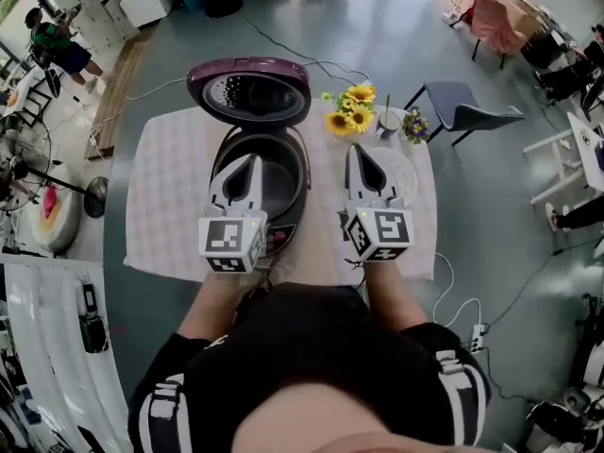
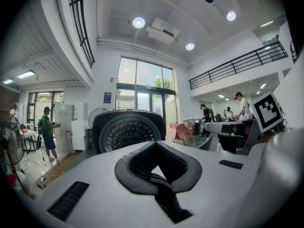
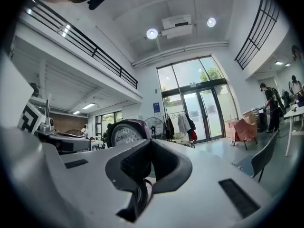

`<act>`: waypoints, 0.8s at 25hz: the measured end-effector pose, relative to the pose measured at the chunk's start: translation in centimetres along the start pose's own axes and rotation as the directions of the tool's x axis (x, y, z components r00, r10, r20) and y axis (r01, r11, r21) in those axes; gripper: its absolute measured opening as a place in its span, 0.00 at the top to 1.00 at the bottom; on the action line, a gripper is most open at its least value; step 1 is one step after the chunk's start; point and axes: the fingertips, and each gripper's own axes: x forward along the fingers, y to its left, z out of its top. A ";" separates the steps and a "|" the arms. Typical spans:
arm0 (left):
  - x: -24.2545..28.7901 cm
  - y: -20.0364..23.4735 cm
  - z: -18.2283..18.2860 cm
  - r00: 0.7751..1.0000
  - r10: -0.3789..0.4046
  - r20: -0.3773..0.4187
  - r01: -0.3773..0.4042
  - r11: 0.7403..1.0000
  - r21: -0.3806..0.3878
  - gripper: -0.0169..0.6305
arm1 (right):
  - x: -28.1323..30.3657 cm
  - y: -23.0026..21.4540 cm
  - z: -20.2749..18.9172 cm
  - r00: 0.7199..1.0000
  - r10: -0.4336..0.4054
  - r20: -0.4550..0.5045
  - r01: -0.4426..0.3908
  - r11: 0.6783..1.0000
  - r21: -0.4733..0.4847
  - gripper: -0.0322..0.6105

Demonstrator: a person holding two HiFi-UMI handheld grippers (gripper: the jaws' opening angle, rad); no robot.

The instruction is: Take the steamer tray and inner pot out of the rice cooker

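The purple rice cooker [image 1: 289, 199] stands on the table with its lid [image 1: 249, 92] thrown back. Its well shows a dark grey inner wall [image 1: 274, 173]; I cannot tell the inner pot from the body. My left gripper [image 1: 253, 161] hovers over the cooker's left side, shut and empty. My right gripper [image 1: 357, 151] hangs right of the cooker, shut and empty, above a round white tray-like dish [image 1: 401, 173]. Both point about level. In the left gripper view the shut gripper [image 2: 159, 163] faces the lid's perforated inner plate [image 2: 126, 132]. In the right gripper view the gripper [image 3: 145, 167] has the lid [image 3: 124, 133] ahead to the left.
A white checked cloth [image 1: 170, 196] covers the table. Sunflowers [image 1: 351, 111], a white cup [image 1: 388, 119] and a small bunch of flowers [image 1: 413, 125] stand at the back right. A grey chair [image 1: 462, 107] is beyond the table. Cables trail on the floor.
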 end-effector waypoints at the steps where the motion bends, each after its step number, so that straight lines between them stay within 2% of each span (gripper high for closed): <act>1: -0.5 1.2 -0.4 1.000 0.007 -0.004 -0.007 1.000 -0.002 0.97 | 0.5 1.1 -0.2 1.000 0.005 -0.002 -0.005 1.000 -0.004 0.95; 8: -3.0 9.0 -2.2 0.998 0.060 -0.010 -0.060 0.997 -0.043 0.97 | 3.4 7.4 -1.5 0.999 0.037 -0.026 -0.038 0.998 -0.044 0.95; 14: -3.0 12.1 -3.2 1.000 0.023 -0.009 -0.023 0.999 -0.038 0.97 | 4.8 9.0 -2.3 1.000 -0.008 -0.025 0.007 0.998 -0.059 0.95; 20: -3.1 13.4 -3.8 1.000 -0.017 -0.020 0.016 1.000 -0.026 0.97 | 5.3 9.4 -3.2 0.998 -0.037 -0.057 0.034 0.998 -0.050 0.95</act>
